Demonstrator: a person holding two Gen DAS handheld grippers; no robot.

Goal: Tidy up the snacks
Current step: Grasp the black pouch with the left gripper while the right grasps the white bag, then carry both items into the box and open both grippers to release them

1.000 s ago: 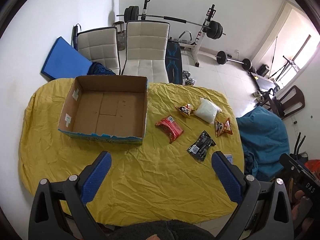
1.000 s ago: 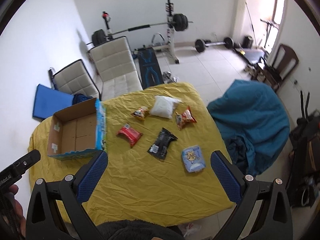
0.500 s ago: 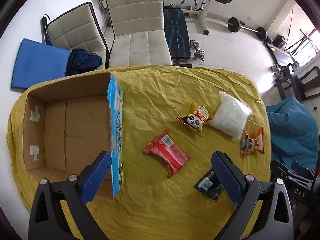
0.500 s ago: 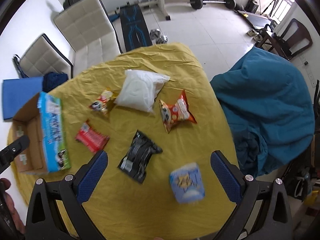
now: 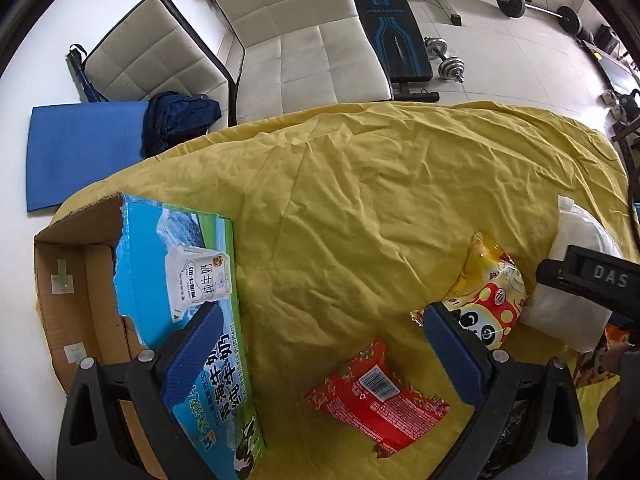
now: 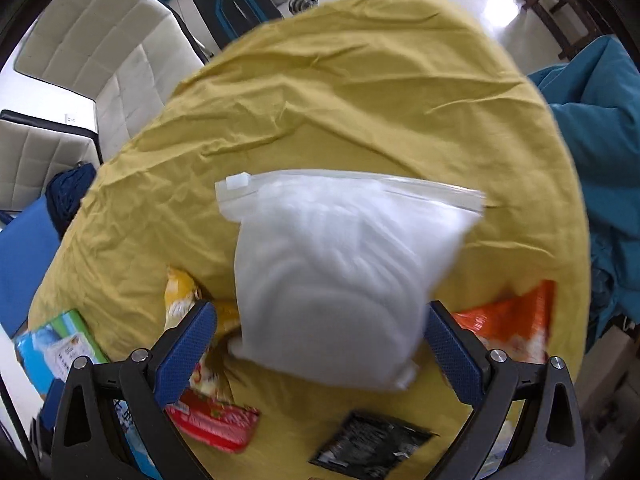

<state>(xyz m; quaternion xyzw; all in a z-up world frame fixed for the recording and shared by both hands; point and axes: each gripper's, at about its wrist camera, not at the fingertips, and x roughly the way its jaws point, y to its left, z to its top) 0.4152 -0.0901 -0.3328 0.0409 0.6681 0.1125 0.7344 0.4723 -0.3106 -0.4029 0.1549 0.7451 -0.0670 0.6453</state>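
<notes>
My left gripper (image 5: pixel 320 354) is open over the yellow tablecloth (image 5: pixel 380 208), with a red snack pack (image 5: pixel 376 398) lying just below its fingers. The open cardboard box (image 5: pixel 80 300) with a blue printed side stands at the left, behind the left finger. A yellow panda snack bag (image 5: pixel 486 300) lies behind the right finger. My right gripper (image 6: pixel 320 344) is open with a white zip bag (image 6: pixel 340 272) lying on the cloth between its fingers. An orange snack bag (image 6: pixel 516 324), a black packet (image 6: pixel 368 448), the red pack (image 6: pixel 212 418) and the yellow bag (image 6: pixel 182 292) surround it.
Two white padded chairs (image 5: pixel 304 28) stand beyond the table's far edge, with a blue mat (image 5: pixel 76 152) and a dark bag (image 5: pixel 176 118) on the floor. A weight bench (image 5: pixel 390 32) and dumbbells (image 5: pixel 448 56) lie further back. A teal beanbag (image 6: pixel 600 152) sits to the right.
Both grippers have moved forward and down towards the table. The left now hangs over the red pack by the box; the right has closed in on the white zip bag.
</notes>
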